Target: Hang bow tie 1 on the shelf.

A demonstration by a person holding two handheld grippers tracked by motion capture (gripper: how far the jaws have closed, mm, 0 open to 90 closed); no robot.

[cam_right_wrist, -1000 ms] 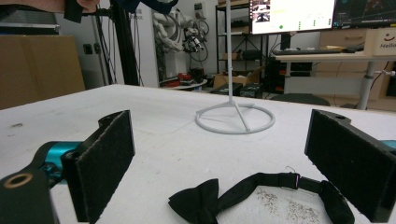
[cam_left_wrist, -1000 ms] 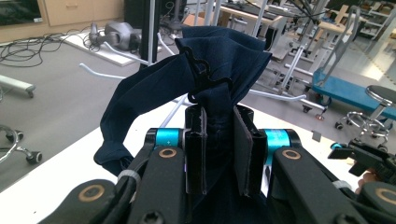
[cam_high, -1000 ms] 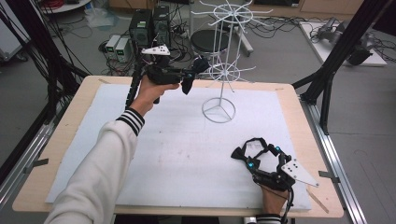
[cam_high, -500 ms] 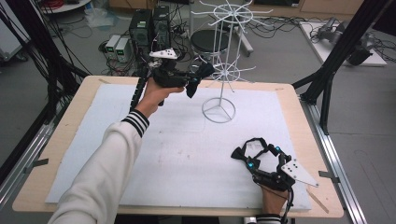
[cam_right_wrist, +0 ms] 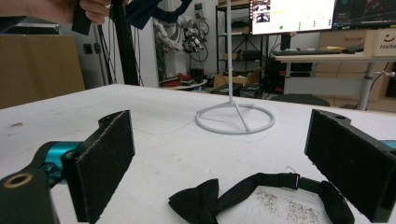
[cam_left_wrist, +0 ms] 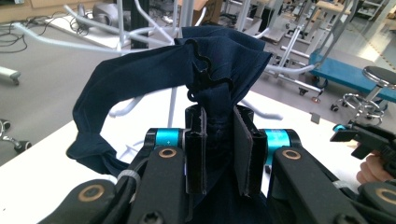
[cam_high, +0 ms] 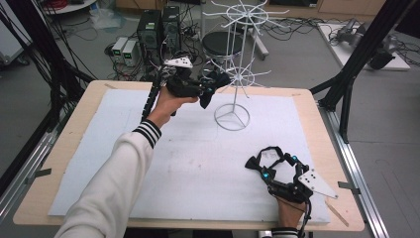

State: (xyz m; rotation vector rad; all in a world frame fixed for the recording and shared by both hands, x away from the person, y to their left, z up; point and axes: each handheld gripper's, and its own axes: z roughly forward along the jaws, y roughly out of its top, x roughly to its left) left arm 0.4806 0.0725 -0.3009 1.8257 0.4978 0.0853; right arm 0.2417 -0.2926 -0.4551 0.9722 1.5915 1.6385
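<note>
My left gripper [cam_high: 208,90] is held up over the far side of the table, next to a white wire rack [cam_high: 233,74]. It is shut on a dark blue bow tie [cam_high: 212,83]. In the left gripper view the blue bow tie [cam_left_wrist: 154,74] is bunched between the pads [cam_left_wrist: 196,149], and its strap loops off to the left. My right gripper [cam_high: 271,162] rests on the table near the front right, jaws wide open. A black bow tie [cam_high: 267,152] lies flat on the mat just ahead of it. In the right gripper view this black bow tie [cam_right_wrist: 261,186] lies between the open pads [cam_right_wrist: 105,158].
The rack's ring base [cam_high: 232,118] stands on the white mat [cam_high: 188,163] at the far middle; it shows as [cam_right_wrist: 235,119] ahead of my right gripper. Black frame posts [cam_high: 356,64] flank the table. A wooden stick [cam_high: 339,210] lies at the front right edge.
My left gripper has drifted slightly to the right, toward the rack, with the blue bow tie still in it. The right gripper has stayed put.
</note>
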